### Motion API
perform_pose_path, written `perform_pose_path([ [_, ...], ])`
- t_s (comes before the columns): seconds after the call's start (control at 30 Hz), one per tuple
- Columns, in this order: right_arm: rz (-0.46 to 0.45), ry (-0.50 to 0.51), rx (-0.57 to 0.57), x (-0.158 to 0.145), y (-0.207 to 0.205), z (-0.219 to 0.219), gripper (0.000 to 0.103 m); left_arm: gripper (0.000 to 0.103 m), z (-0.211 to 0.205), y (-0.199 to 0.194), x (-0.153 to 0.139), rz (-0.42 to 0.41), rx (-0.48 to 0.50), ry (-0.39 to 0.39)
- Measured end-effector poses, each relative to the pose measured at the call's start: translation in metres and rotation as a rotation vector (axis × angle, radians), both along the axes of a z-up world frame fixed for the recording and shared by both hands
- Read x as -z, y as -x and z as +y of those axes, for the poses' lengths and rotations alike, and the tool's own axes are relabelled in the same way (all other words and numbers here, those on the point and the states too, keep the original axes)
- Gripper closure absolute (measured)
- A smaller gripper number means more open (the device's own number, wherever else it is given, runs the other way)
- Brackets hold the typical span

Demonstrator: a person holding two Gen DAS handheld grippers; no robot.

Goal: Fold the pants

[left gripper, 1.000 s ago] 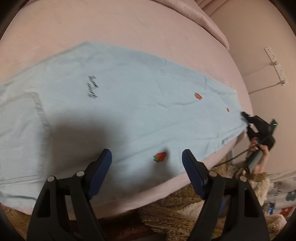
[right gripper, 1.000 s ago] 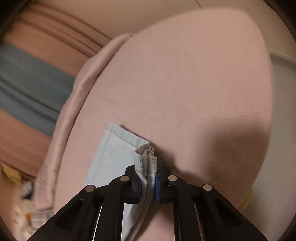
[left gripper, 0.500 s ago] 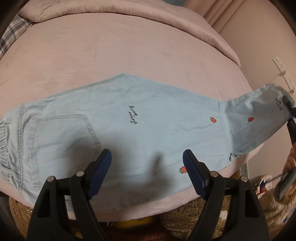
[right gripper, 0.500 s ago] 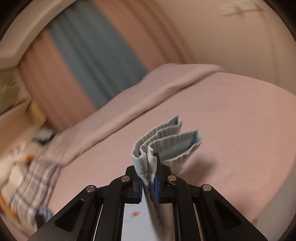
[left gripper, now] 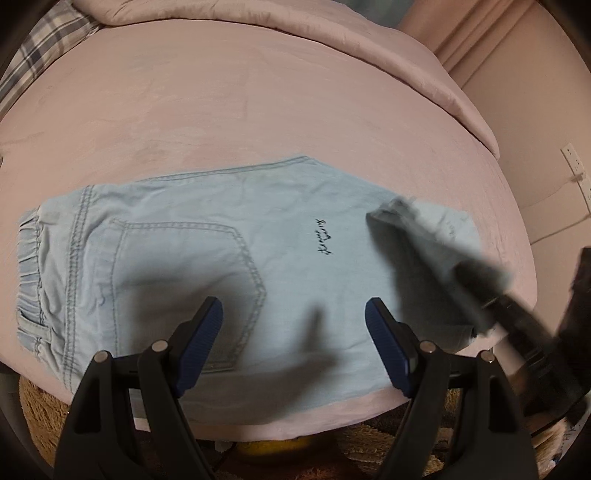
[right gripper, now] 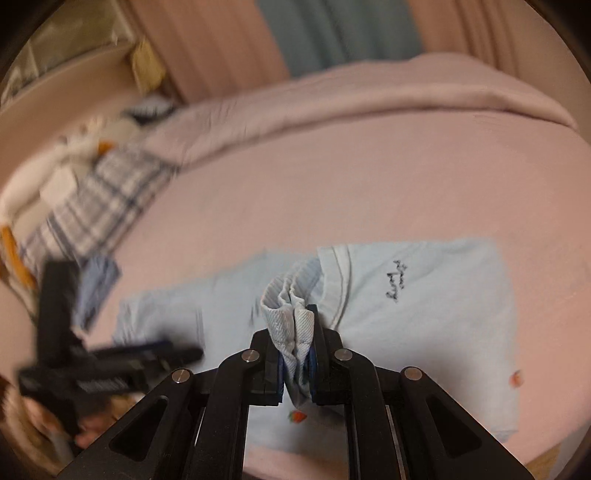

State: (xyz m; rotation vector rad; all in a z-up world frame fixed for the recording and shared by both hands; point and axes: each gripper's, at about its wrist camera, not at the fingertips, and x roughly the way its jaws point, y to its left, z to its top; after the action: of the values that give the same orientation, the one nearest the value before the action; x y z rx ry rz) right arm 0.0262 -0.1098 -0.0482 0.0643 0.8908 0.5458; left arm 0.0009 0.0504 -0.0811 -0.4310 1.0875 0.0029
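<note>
Light blue denim pants (left gripper: 192, 254) lie flat across the pink bed, waistband at the left, back pocket and a small black script showing. My left gripper (left gripper: 293, 332) is open and empty, hovering above the pants near the bed's front edge. My right gripper (right gripper: 295, 347) is shut on the bunched leg hem (right gripper: 291, 314) and holds it above the pants, the leg doubled back over the thigh part. In the left wrist view the right gripper (left gripper: 484, 280) is a blurred dark shape at the right with the hem (left gripper: 399, 210) ahead of it.
The pink bed (left gripper: 258, 96) has a rolled pink duvet (left gripper: 332, 33) along the far side and a plaid pillow (left gripper: 44, 48) at the far left. A brown fluffy rug (left gripper: 369, 439) lies below the front edge. A wall and socket strip (left gripper: 576, 166) stand at the right.
My right gripper has carried the leg hem from the far right end leftward over the pants, folding the leg back. The left gripper has pulled back, so the waistband shows.
</note>
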Motion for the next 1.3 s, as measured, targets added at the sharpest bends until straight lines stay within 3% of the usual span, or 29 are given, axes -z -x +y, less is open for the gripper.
perform_pose_path([
  [0.27,0.116,0.134,-0.040,0.041,0.003,0.008,0.092,0.023,0.011,0.002,0.001,0.004,-0.008,0.029],
  [0.47,0.128,0.120,-0.044,0.033,-0.001,-0.002,0.091,0.022,0.013,-0.009,-0.001,-0.006,0.032,0.100],
  [0.53,0.148,0.100,-0.064,0.037,0.001,-0.001,0.069,0.022,0.012,-0.015,-0.002,-0.002,0.050,0.120],
  [0.63,0.177,0.008,-0.089,0.029,0.007,-0.003,0.048,0.022,0.006,-0.025,-0.002,0.000,0.087,0.149],
  [0.8,0.114,-0.021,-0.036,0.003,0.015,-0.030,0.042,0.023,-0.017,-0.044,0.008,0.017,0.166,0.223],
  [0.9,0.071,0.003,0.090,-0.006,0.011,-0.064,0.042,0.025,-0.040,-0.056,0.024,0.060,0.227,0.264],
  [1.07,0.081,0.039,0.310,0.003,0.004,-0.116,0.047,0.035,-0.065,-0.070,0.038,0.089,0.248,0.263],
  [1.1,0.077,0.043,0.339,0.004,0.005,-0.125,0.056,0.043,-0.067,-0.071,0.038,0.088,0.248,0.267],
  [1.13,0.078,0.049,0.355,0.004,0.006,-0.130,0.062,0.060,-0.068,-0.072,0.039,0.092,0.250,0.288],
  [1.2,0.079,0.057,0.393,0.005,0.009,-0.140,0.070,0.078,-0.071,-0.076,0.050,0.125,0.261,0.378],
  [1.3,0.090,0.059,0.432,0.009,0.009,-0.152,0.077,0.092,-0.069,-0.075,0.055,0.126,0.238,0.373],
])
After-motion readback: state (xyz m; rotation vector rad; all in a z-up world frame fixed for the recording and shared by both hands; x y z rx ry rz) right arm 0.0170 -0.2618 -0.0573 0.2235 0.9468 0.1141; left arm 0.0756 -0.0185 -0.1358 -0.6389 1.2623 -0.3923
